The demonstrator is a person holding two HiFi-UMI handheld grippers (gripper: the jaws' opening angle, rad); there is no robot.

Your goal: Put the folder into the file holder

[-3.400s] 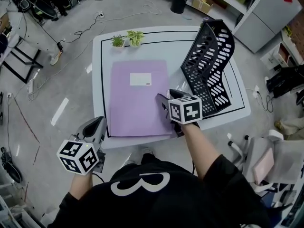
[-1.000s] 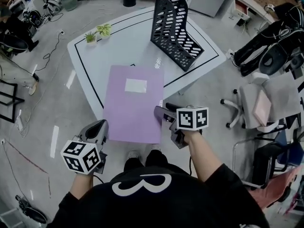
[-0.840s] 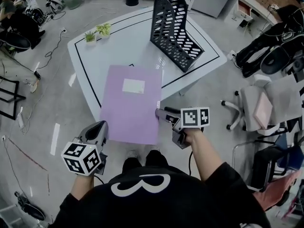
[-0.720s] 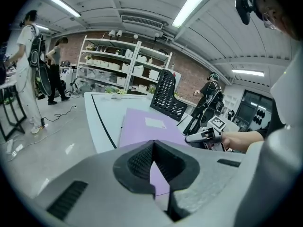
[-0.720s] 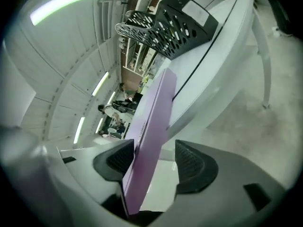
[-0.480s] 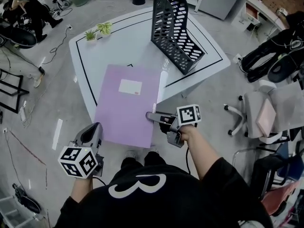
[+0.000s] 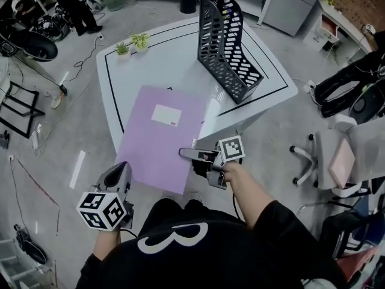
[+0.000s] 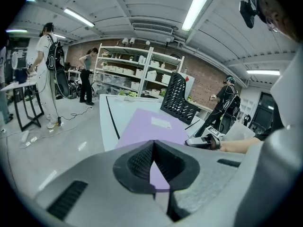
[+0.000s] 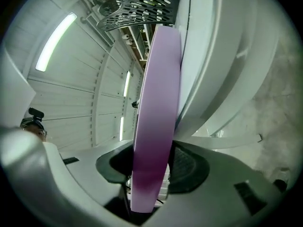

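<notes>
A lilac folder (image 7: 153, 140) with a white label lies flat on the white table (image 7: 174, 59), its near end hanging over the table's front edge. The black perforated file holder (image 7: 225, 47) stands empty at the table's far right. My right gripper (image 7: 183, 153) is turned sideways at the folder's near right edge. In the right gripper view the folder's edge (image 9: 158, 103) runs between the closing jaws, with a dark gap still showing on one side. My left gripper (image 7: 120, 168) hovers shut below the folder's near left corner, holding nothing.
Two small potted plants (image 7: 132, 43) stand at the table's far left corner. A pale office chair (image 7: 337, 155) is to the right on the floor, and cables trail at the left. People stand by shelves (image 8: 137, 77) in the left gripper view.
The folder has slid further off the table's front edge. My right gripper has turned sideways and moved in along its right edge. The left gripper has barely moved.
</notes>
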